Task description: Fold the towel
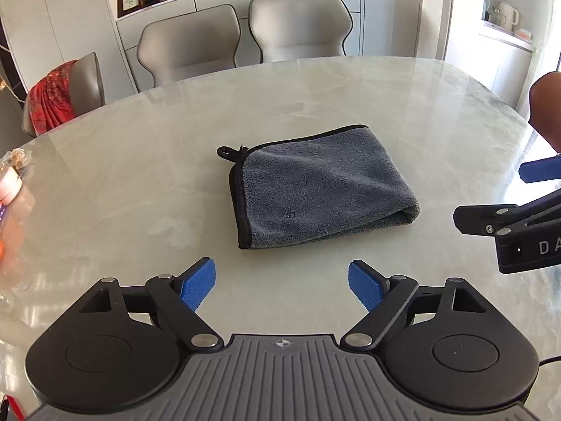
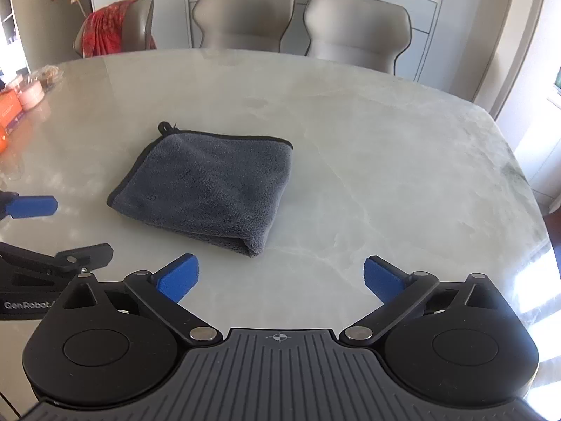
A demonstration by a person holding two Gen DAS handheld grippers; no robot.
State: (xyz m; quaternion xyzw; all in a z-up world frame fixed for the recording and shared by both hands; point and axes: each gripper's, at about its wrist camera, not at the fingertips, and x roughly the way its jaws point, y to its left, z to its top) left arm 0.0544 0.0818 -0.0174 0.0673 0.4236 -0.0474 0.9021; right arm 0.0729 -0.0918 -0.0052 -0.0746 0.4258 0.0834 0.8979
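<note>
A grey towel (image 1: 322,186) with black trim and a small hanging loop lies folded flat on the marble table (image 1: 140,175). It also shows in the right wrist view (image 2: 207,186). My left gripper (image 1: 281,286) is open and empty, a little short of the towel's near edge. My right gripper (image 2: 280,280) is open and empty, near the towel's right front corner. The right gripper also shows at the right edge of the left wrist view, and a blue finger (image 2: 31,207) of the left gripper at the left edge of the right wrist view.
Two grey chairs (image 1: 245,31) stand behind the table, and a third chair with a red cloth (image 1: 52,101) at the far left. Small jars and packets (image 2: 24,94) sit at the table's left edge. A white sideboard lines the back wall.
</note>
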